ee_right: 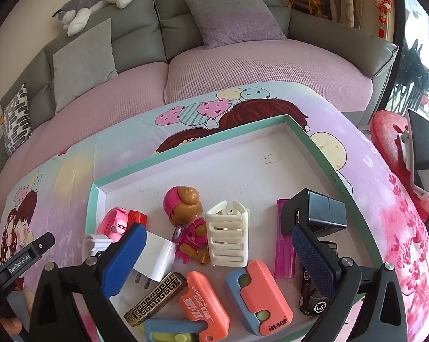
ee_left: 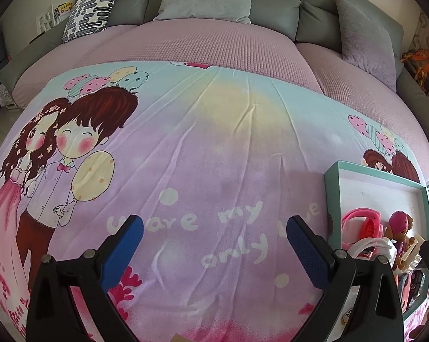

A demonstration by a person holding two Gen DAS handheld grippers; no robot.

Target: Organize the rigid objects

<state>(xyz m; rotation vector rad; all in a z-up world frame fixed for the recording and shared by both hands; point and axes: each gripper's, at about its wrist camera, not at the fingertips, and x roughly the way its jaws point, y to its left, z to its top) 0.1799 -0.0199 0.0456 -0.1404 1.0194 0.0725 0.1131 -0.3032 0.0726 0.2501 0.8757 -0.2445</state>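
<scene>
A shallow teal-rimmed box (ee_right: pixel 308 139) lies on a cartoon-print blanket and holds several small items: a brown toy pup (ee_right: pixel 187 216), a cream hair claw (ee_right: pixel 228 236), a pink watch (ee_right: pixel 114 225), a white plug (ee_right: pixel 156 259), a black charger (ee_right: pixel 314 213), a purple lighter (ee_right: pixel 284 253), an orange-blue cutter (ee_right: pixel 260 296) and an orange carrot knife (ee_right: pixel 203 305). My right gripper (ee_right: pixel 214 253) is open, empty, just above these items. My left gripper (ee_left: pixel 214 239) is open and empty over bare blanket, left of the box (ee_left: pixel 332 199).
A grey sofa (ee_right: pixel 214 0) with cushions and a pink cover runs behind the blanket. A plush husky (ee_right: pixel 97 2) lies on its back. A red stool (ee_right: pixel 391 148) holding a phone (ee_right: pixel 422 154) stands to the right. A toy car (ee_right: pixel 311 293) sits under my right finger.
</scene>
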